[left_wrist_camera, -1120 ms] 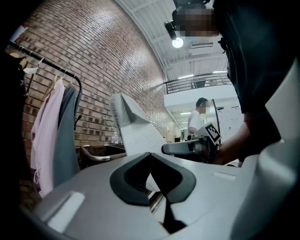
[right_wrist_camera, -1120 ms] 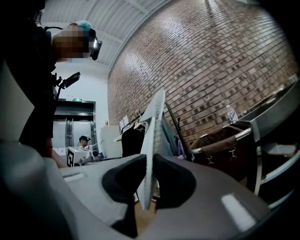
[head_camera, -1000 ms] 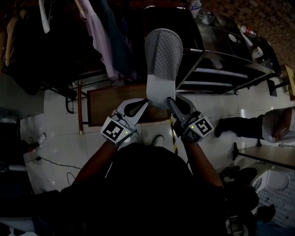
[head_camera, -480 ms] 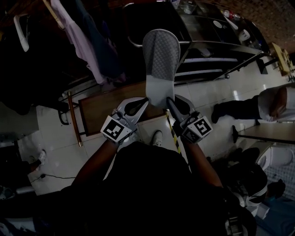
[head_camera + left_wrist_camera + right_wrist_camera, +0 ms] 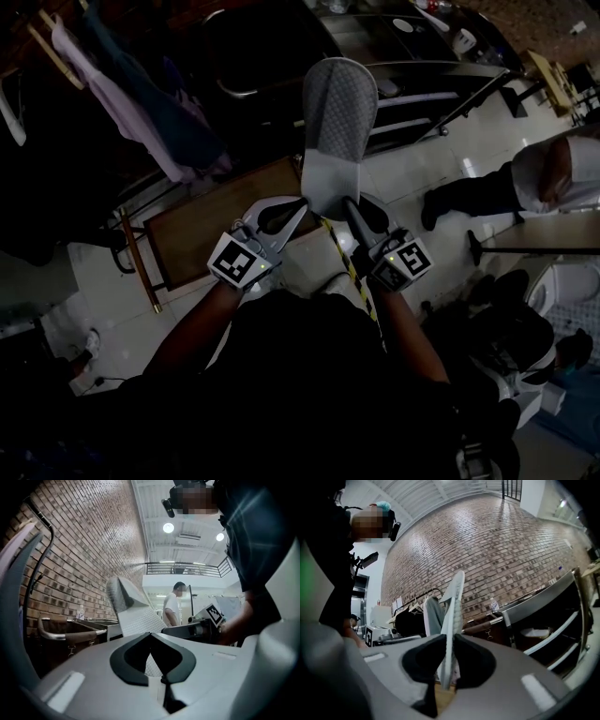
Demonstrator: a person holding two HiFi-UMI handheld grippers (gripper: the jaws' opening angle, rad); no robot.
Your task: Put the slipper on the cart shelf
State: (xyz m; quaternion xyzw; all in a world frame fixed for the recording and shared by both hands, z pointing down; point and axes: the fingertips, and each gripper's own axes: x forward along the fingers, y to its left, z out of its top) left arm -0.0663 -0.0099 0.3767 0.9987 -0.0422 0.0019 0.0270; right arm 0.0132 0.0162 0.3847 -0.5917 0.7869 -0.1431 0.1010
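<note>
Seen from above in dim light, a person holds a pale grey slipper (image 5: 337, 122) up in the air in front of a metal cart (image 5: 427, 67) that has several open shelves. The slipper is on none of the shelves. Its quilted sole faces the camera, its rounded toe points toward the cart's left end, and its heel points away from the cart, back toward the person. The left gripper (image 5: 292, 211) and the right gripper (image 5: 352, 211) sit at the heel, on the side away from the cart, one at each corner. In the right gripper view, its jaws are narrow and clamped on the slipper, which stands edge-on between the dark pads, with the cart's shelves off to the right. In the left gripper view, its jaws are drawn together at the tips, with the slipper's textured fabric caught in the gap between them. To the left of the cart, clothes (image 5: 141, 122) hang on hangers. Nearer the person than the cart, a brown wooden board on a metal frame (image 5: 211, 230) stands on the pale tiled floor (image 5: 441, 178). To the right of the cart's near end, another person (image 5: 553, 173) in a light top is partly in view.
</note>
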